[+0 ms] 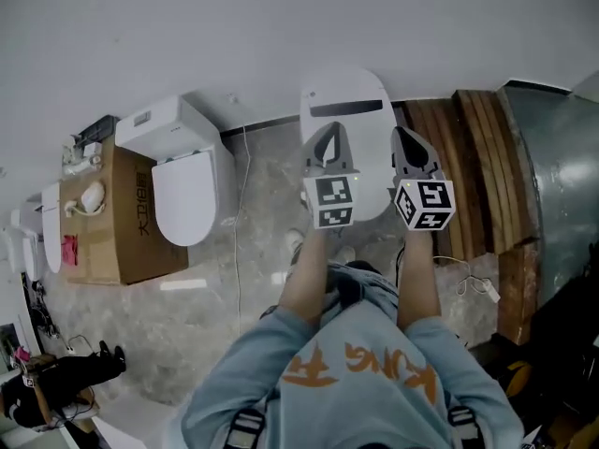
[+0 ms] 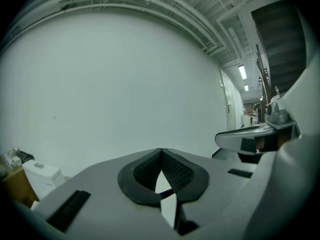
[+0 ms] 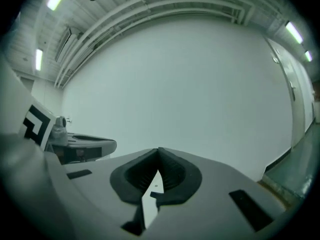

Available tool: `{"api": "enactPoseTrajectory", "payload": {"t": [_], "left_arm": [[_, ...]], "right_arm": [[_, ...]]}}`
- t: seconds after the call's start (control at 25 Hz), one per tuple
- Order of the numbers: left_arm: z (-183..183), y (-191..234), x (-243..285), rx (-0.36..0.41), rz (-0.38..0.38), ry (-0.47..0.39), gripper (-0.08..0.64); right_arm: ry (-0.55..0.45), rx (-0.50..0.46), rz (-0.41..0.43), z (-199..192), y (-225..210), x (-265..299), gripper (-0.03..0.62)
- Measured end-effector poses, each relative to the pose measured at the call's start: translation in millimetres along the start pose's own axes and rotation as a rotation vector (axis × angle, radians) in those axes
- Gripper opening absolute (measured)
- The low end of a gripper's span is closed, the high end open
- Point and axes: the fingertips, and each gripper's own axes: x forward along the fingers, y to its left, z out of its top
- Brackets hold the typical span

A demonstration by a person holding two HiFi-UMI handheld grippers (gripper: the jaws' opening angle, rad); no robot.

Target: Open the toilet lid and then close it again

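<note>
While the person in the light blue shirt with orange letters (image 1: pixel 360 372) looks down from above, a big brown cardboard box (image 1: pixel 122 223) sits far to the left on the shiny grey stone floor (image 1: pixel 253 279), with some small white things on top of it. Just beside the box stands a white toilet with a square tank (image 1: pixel 182 171), and its lid is down. A thin white cord (image 1: pixel 240 213) runs across the floor next to it. Then comes the left gripper (image 1: pixel 328 138), grey with a black-and-white marker cube, held out in front of the person. Its two jaws are pressed together with nothing between them, and the left gripper view shows them (image 2: pixel 161 153) aimed at a plain white wall (image 2: pixel 115 84). Below and between both tools is the round white toilet lid with a dark strip near its back (image 1: pixel 348 87). It lies flat and closed on its toilet against the wall, and no tool touches it. The right gripper (image 1: pixel 408 143) is just beside the left one, and they are apart. Its jaws (image 3: pixel 159 153) are together too, and they hold nothing. Next to the toilet lean long brown wooden planks (image 1: pixel 473 166). A dull grey metal sheet (image 1: pixel 557 185) is at the far right.
</note>
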Motion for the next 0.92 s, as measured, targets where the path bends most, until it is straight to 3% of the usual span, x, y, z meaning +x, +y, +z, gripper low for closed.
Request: {"api": "enactPoseTrajectory", "payload": {"t": [0.4,0.6,0.92], "left_arm": [[73,-24,-9,0.071,-0.030,-0.135,0.025],[86,-35,0,0.246,-0.007,-0.151,0.026],[88,-37,0,0.212,-0.023,-0.164,0.026]], "right_arm": [[-0.121,-0.100,-0.037,71,-21,-30,0.012],[-0.125,-0.132,-0.023,82,-25,-22,0.012],[-0.145,-0.138,-0.031,84,-28,-26,0.012]]}}
